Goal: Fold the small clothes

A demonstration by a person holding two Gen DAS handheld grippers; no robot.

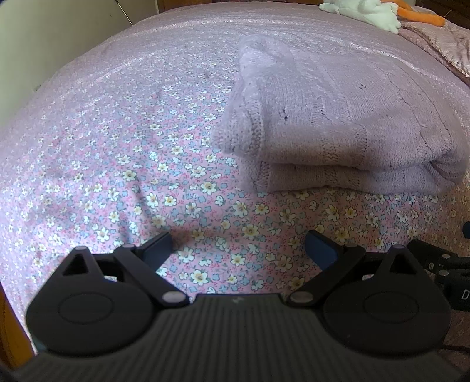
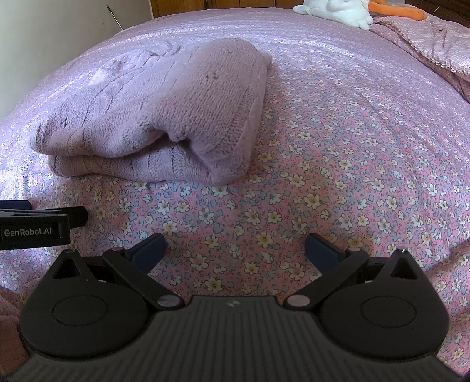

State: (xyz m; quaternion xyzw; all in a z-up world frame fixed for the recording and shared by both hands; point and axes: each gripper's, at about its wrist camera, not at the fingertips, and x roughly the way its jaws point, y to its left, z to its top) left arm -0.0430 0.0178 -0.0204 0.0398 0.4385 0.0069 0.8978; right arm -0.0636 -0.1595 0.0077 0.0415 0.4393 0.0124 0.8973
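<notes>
A lilac knitted sweater (image 1: pixel 337 117) lies folded in a thick stack on the floral bedspread (image 1: pixel 117 164), ahead and to the right of my left gripper (image 1: pixel 238 242). The left gripper is open and empty, low over the bedspread, short of the sweater. In the right wrist view the folded sweater (image 2: pixel 164 117) lies ahead and to the left of my right gripper (image 2: pixel 236 245), which is also open and empty. The left gripper's body (image 2: pixel 35 224) shows at the left edge of the right wrist view.
A white and orange soft toy (image 2: pixel 352 8) lies at the far end of the bed. A pink checked quilt (image 2: pixel 434 41) is bunched at the far right. A pale wall (image 1: pixel 44 38) runs along the bed's left side.
</notes>
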